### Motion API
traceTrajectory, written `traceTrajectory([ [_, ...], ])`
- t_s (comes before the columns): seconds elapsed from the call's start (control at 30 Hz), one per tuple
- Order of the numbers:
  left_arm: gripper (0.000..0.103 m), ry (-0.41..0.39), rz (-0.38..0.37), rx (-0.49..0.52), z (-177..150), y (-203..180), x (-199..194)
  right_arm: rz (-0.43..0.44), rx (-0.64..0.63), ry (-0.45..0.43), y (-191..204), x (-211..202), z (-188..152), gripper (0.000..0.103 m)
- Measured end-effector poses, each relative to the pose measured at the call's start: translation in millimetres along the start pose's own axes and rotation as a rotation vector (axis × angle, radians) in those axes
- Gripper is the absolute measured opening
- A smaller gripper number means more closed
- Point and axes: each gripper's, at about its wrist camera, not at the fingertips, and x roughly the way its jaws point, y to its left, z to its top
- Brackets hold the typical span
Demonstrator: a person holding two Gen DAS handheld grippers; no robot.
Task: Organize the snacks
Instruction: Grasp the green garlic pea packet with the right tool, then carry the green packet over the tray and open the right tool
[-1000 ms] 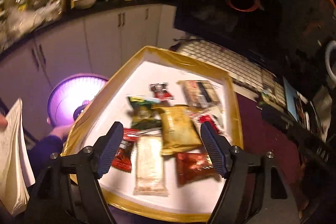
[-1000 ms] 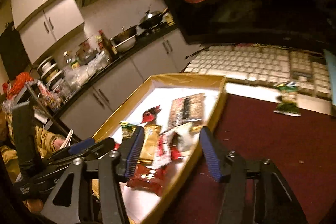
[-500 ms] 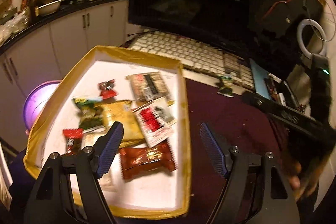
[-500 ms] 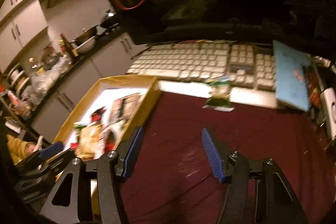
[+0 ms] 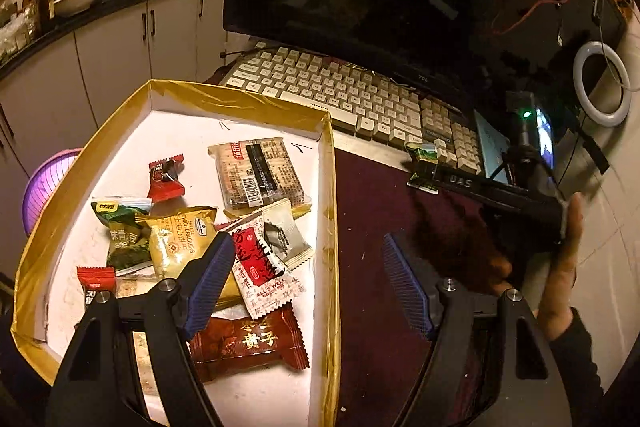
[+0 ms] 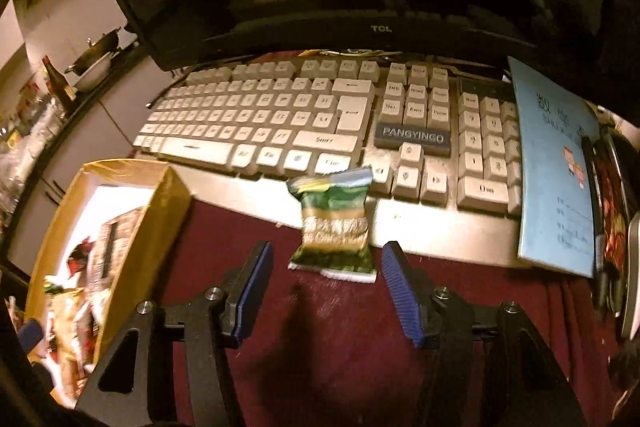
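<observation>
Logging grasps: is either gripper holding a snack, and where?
Nothing held. Right gripper open before green packet; left gripper open over box.

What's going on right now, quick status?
Both grippers, left and right, open, empty. Green snack packet lies outside the box, against the keyboard. Nothing blocking.

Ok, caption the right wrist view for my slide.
Open right gripper lined up on a green snack packet leaning on the keyboard.

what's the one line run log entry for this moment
right gripper: open, lined up on green snack packet leaning on keyboard | left gripper: open, empty, over box edge | packet not gripped
</observation>
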Motion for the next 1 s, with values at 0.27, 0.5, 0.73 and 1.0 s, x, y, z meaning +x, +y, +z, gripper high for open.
traceTrajectory([
  [0.27, 0.076, 0.01, -0.041, -0.016, 0.8, -6.1, 4.2, -0.023, -0.037, 0.005, 4.0, 15.8, 0.1, 0.04],
  [0.5, 0.076, 0.045, -0.146, -0.053, 1.0, -12.7, 9.4, 0.095, -0.064, 0.04, 18.3, -23.1, -27.1, 0.037],
  [0.73, 0.068, 0.118, -0.251, -0.105, -5.4, -20.2, 23.6, 0.218, -0.164, -0.003, 50.4, -77.7, -86.4, 0.037],
  [1.0, 0.024, 0.15, -0.267, -0.082, -21.6, -31.7, 20.9, 0.259, -0.218, -0.022, 74.3, -97.7, -110.4, 0.037],
])
